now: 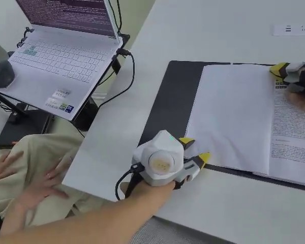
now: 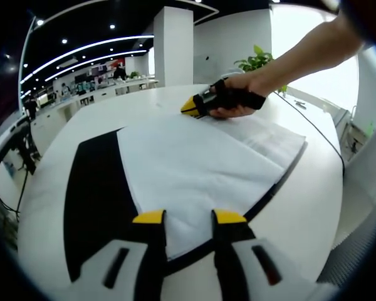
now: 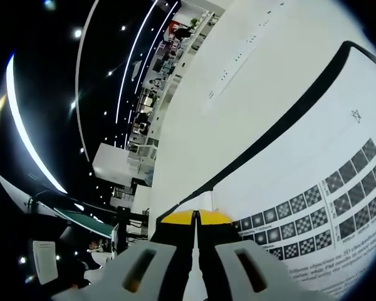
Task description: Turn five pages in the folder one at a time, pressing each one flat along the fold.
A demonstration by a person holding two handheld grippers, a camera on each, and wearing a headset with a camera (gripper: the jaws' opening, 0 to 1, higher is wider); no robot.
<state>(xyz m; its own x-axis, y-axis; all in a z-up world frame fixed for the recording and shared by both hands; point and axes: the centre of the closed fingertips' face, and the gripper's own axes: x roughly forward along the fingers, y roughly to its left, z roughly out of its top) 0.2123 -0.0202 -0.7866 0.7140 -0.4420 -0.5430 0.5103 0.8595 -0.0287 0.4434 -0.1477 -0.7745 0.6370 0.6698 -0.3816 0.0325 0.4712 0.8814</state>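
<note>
Folder [image 1: 168, 101] lies open on the white table [image 1: 203, 30], its black cover bare at the 9 o'clock side in the head view. A blank white sheet [image 1: 229, 117] lies flat across the middle, and a printed page [image 1: 295, 132] shows at 3 o'clock. The left gripper [image 1: 195, 150] sits at 6 o'clock, at the near edge of the folder by the corner of the blank sheet. In the left gripper view its yellow-tipped jaws stand a little apart with nothing between them, pointing over the edge of the sheet and the black cover. The right gripper [image 1: 280, 71], held in a hand [image 2: 235, 100], rests at 2 o'clock in the head view, at the far edge of the pages close to the fold. In the right gripper view its jaws are pressed together, tip against tip, over the top of the printed page with its rows of checkered squares; whether they pinch a sheet I cannot tell. A laptop [image 1: 66, 56] stands open on a stand at 10 o'clock, off the table, with a mouse [image 1: 1, 73] at its 9 o'clock side.
</note>
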